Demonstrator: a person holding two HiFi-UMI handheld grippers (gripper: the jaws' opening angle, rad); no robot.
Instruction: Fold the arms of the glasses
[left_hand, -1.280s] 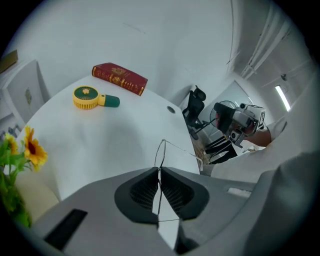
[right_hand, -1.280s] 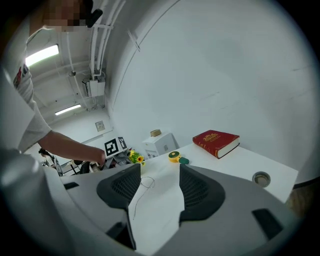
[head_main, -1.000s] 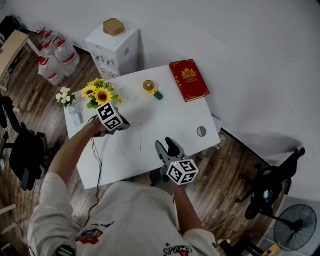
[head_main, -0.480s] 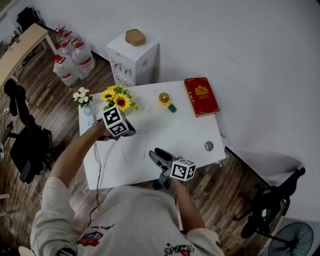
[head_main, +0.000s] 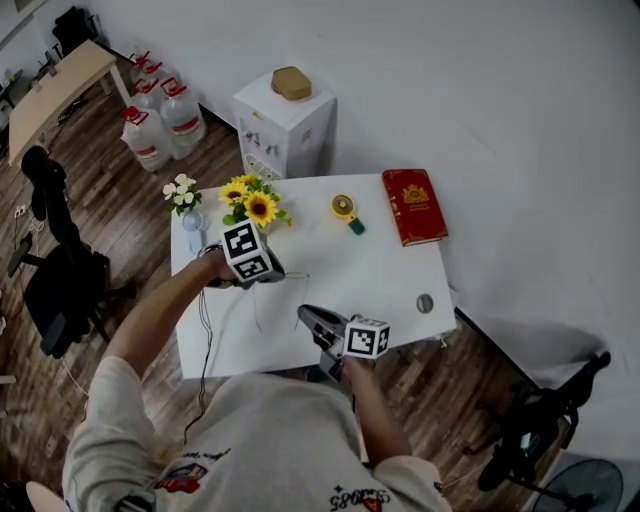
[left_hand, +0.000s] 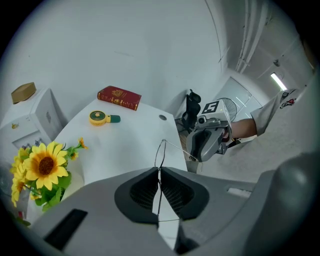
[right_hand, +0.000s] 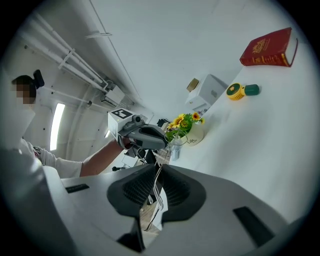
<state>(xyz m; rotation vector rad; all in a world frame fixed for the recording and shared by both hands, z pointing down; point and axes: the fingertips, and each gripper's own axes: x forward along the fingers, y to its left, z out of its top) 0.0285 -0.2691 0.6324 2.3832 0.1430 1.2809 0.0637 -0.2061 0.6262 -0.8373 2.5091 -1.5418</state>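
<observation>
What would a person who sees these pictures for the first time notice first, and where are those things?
First, the two hand-held grippers meeting over the white table: the left gripper is shut on thin wire-framed glasses, and the right gripper, whose jaws have just been closing, grips one arm of them. Next, the yellow sunflowers at the table's far left and the red hardcover book at its far right.

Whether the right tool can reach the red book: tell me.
Probably not now: the right tool has just been closing on the glasses, which the left tool holds too. Nothing stands between it and the book.
</observation>
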